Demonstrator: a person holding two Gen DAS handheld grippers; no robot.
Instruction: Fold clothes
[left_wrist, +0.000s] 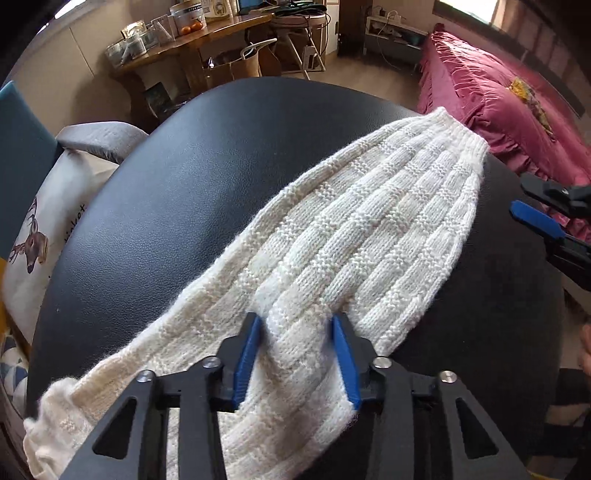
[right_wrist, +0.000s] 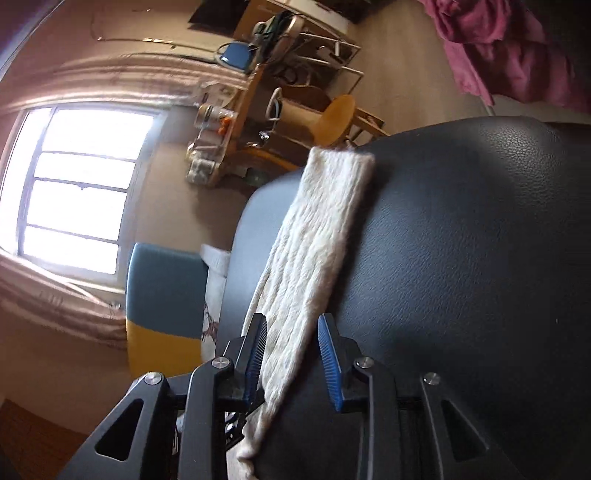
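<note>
Stretching away from the left gripper (left_wrist: 299, 325), whose part-closed fingers pinch a ridge of its near end, the knit garment (left_wrist: 351, 221) lies lengthwise on the black tabletop (left_wrist: 207, 177), its strip running between the right gripper's (right_wrist: 291, 332) part-open, non-gripping fingers.

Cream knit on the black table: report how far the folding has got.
Done: the cream knit lies spread lengthwise on the black table, no fold visible. In hand: the left gripper pinches a ridge of it; the right gripper straddles its end, apparently unclamped. Left: every fold.
</note>
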